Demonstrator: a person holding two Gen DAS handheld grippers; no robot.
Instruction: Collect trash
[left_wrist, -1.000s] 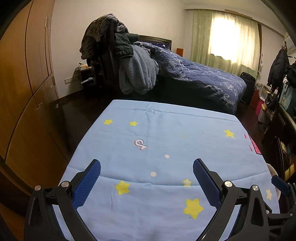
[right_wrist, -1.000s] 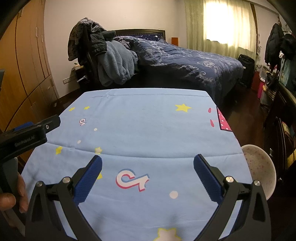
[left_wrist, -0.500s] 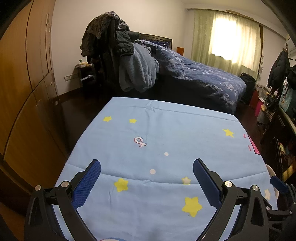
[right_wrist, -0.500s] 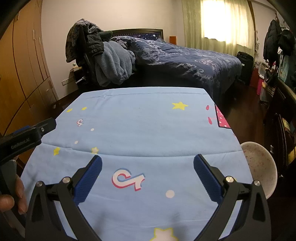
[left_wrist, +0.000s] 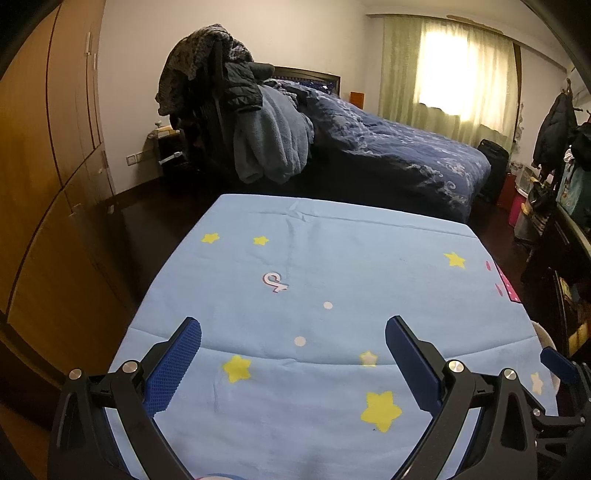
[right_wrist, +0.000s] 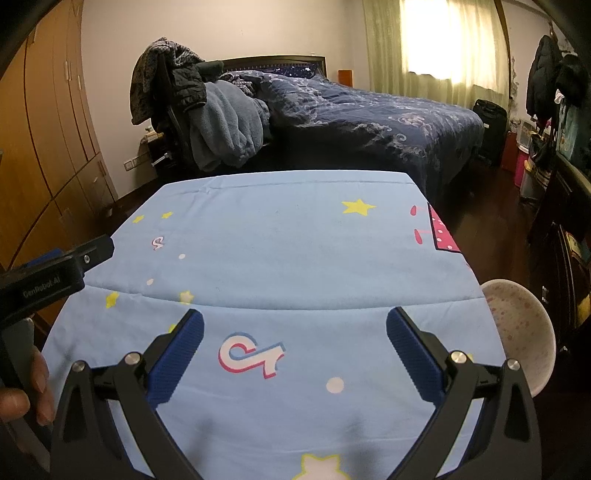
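My left gripper (left_wrist: 293, 363) is open and empty over the near part of a table covered with a light blue star-print cloth (left_wrist: 351, 266). My right gripper (right_wrist: 295, 360) is also open and empty above the same cloth (right_wrist: 295, 240). No trash shows on the cloth in either view. A white speckled bin (right_wrist: 517, 332) stands just off the table's right edge, in the right wrist view. The left gripper's body (right_wrist: 48, 280) shows at the left edge of the right wrist view, held by a hand.
A bed with a dark blue quilt (left_wrist: 388, 155) lies beyond the table. A chair piled with clothes (left_wrist: 236, 110) stands at its near end. Wooden wardrobes (left_wrist: 44, 147) line the left wall. Dark furniture and hanging coats (right_wrist: 554, 92) crowd the right side.
Both grippers have drawn back and risen slightly, so the table looks a little farther away. Both stay open and empty.
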